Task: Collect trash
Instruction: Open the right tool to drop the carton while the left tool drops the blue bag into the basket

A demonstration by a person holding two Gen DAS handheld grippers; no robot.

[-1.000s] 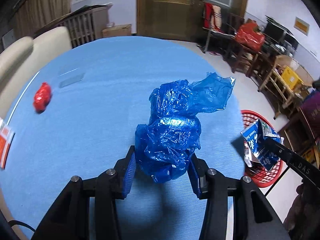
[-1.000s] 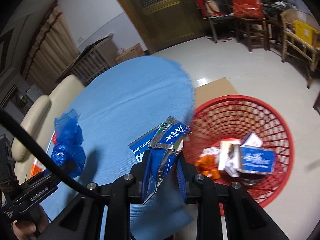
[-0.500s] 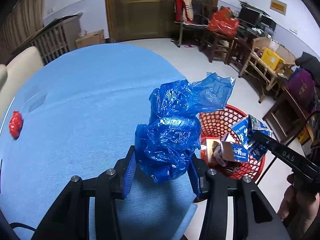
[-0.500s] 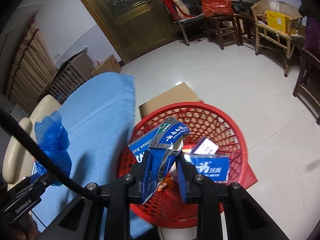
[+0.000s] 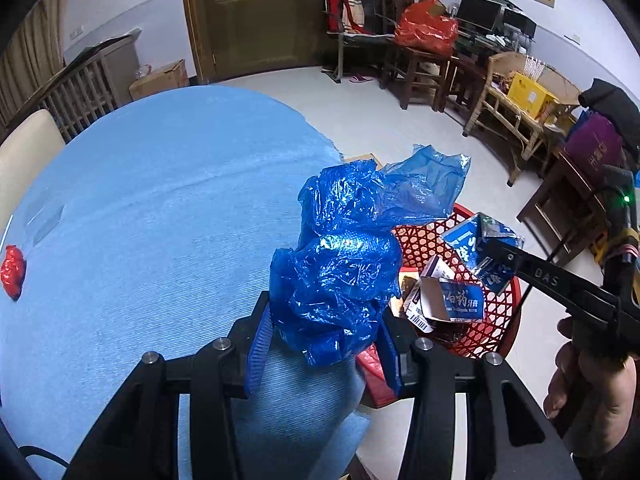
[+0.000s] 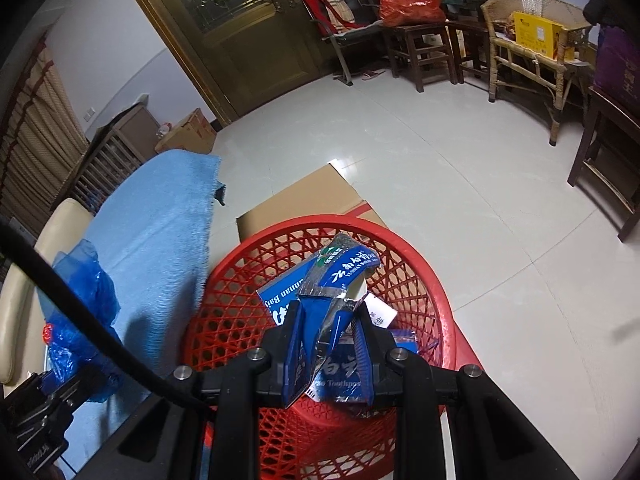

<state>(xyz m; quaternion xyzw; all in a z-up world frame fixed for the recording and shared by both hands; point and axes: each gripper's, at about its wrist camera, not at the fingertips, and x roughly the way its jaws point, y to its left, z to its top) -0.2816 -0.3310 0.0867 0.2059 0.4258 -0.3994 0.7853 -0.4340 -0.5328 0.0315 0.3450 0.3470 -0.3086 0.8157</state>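
My left gripper (image 5: 324,344) is shut on a crumpled blue plastic bag (image 5: 352,264) and holds it above the edge of the blue-covered table (image 5: 152,216). My right gripper (image 6: 328,336) is shut on a crushed blue toothpaste box (image 6: 324,284) and holds it over the red mesh basket (image 6: 420,264). The basket (image 5: 504,320) on the floor holds a toothpaste box (image 5: 452,300) and other packaging. The bag also shows in the right wrist view (image 6: 80,304). A red crumpled scrap (image 5: 12,266) lies on the table at the far left.
A flat cardboard sheet (image 6: 296,200) lies on the floor behind the basket. A cream chair (image 5: 24,152) stands by the table's far left. Wooden chairs and wicker furniture (image 5: 504,116) line the right wall. A wooden door (image 5: 256,16) is at the back.
Both grippers have swung right, away from the table. The right gripper with the toothpaste box has moved from the table's edge to above the basket. The left still holds the blue bag.
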